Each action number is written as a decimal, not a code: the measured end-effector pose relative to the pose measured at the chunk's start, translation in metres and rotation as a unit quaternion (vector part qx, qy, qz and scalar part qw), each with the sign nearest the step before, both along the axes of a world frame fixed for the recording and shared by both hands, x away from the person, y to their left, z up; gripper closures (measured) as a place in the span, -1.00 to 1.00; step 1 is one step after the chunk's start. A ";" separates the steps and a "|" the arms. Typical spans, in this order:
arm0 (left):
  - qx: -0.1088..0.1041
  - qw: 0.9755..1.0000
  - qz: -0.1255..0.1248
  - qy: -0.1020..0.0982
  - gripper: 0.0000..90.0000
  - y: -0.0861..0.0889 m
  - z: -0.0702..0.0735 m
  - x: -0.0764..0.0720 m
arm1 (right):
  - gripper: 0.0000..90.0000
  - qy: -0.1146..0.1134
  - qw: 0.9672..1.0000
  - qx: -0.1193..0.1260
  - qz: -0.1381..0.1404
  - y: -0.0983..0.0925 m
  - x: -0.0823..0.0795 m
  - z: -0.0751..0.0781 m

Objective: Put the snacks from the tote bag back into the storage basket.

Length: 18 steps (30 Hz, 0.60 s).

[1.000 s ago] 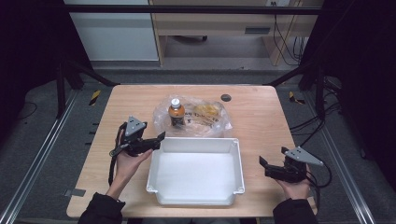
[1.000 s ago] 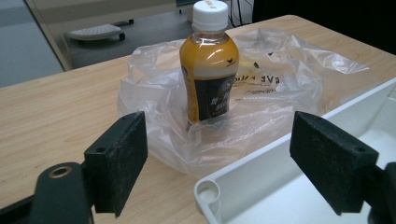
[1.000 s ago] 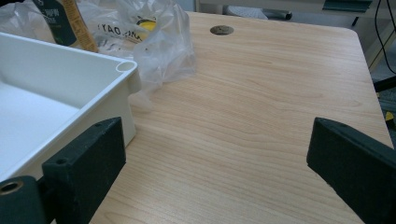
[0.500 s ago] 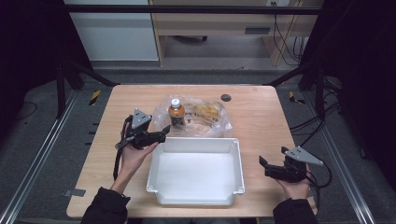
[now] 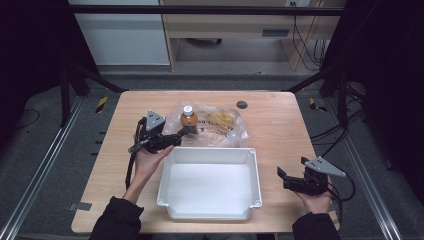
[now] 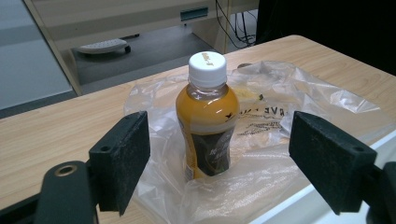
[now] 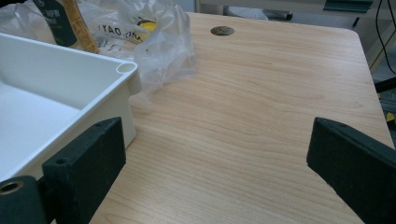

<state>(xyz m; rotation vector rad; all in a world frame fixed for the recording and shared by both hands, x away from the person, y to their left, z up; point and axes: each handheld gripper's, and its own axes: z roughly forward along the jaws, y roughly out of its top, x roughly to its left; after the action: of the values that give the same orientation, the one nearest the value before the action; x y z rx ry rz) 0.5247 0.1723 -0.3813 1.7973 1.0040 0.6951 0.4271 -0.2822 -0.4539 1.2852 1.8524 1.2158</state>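
- Since the earlier frames, the left gripper (image 5: 189,131) has travelled up and rightward in the high view, from beside the white bin's (image 5: 172,155) left wall toward the bottle (image 5: 188,117). The right gripper (image 5: 282,177) has not shifted; it sits at the lower right of the frame.
- Left gripper: jaws spread wide, nothing held. Right gripper: jaws also apart, empty, over bare table (image 7: 261,116).
- Bottle: upright, white cap on top, orange liquid, standing at centre of the left gripper view (image 6: 208,116) on or against a crumpled clear plastic bag (image 6: 289,93), just above the bin's far rim.
- Key relation: bottle lies straight ahead between the two left jaws, its long axis vertical and the jaws flanking it on either side, not yet touching.
- Judgement: left hand is far nearer; a short advance, then closing, should grip the body.
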 end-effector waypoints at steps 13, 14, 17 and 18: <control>0.002 1.000 -0.002 -0.013 -0.51 -0.009 0.002 0.014 | -0.89 0.001 1.000 0.001 0.008 0.002 0.001 0.000; 0.006 1.000 -0.003 -0.013 -0.51 -0.010 0.003 0.015 | -0.89 0.001 1.000 0.001 0.008 0.002 0.001 0.000; 0.005 1.000 -0.006 -0.018 -0.49 -0.013 0.002 0.017 | -0.89 0.002 1.000 0.002 0.010 0.003 0.002 0.000; 0.005 1.000 -0.006 -0.018 -0.48 -0.013 0.001 0.018 | -0.89 0.002 1.000 0.001 0.013 0.003 0.002 0.000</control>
<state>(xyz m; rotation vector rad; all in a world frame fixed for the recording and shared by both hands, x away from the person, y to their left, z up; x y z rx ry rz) 0.5428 0.1591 -0.3798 1.7910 0.9672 0.7234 0.4288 -0.2790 -0.4542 1.2690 1.8768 1.2303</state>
